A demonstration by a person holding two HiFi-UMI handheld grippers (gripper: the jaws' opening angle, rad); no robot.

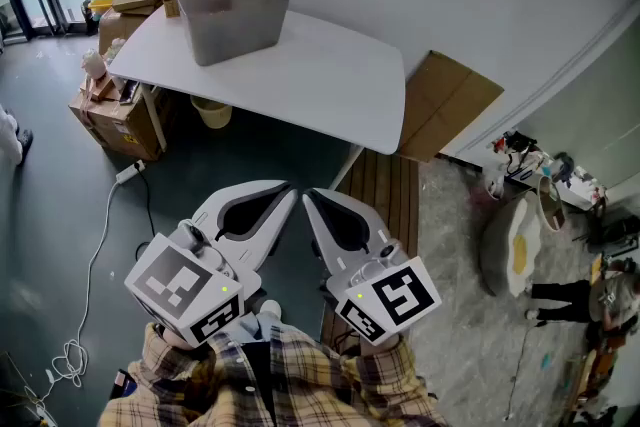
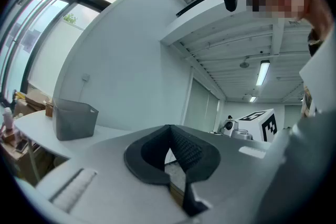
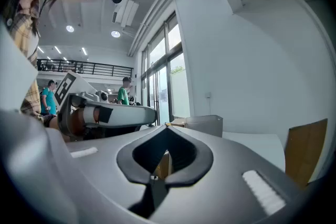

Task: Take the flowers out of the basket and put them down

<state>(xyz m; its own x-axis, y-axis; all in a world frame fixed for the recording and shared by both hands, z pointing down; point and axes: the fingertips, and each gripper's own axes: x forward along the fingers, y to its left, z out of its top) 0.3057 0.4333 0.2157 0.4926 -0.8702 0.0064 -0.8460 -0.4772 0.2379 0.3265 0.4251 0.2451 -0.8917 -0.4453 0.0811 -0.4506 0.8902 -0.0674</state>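
A grey plastic basket (image 1: 232, 15) stands on the far left part of a white table (image 1: 320, 85). No flowers show in it from any view. Both grippers hang close to my body, well short of the table, pointing toward it. My left gripper (image 1: 290, 191) is shut with nothing between its tips. My right gripper (image 1: 307, 196) is shut and empty too. In the left gripper view the basket (image 2: 73, 119) sits far off at the left, beyond the closed left gripper (image 2: 170, 127). The right gripper view shows the basket (image 3: 203, 124) past the closed right gripper (image 3: 167, 128).
Cardboard boxes (image 1: 118, 110) crowd the floor left of the table, and a yellow bin (image 1: 211, 112) stands under it. A cardboard sheet (image 1: 450, 105) leans on the wall at right. A white cable (image 1: 95, 265) trails over the floor. Clutter (image 1: 520, 235) lies far right.
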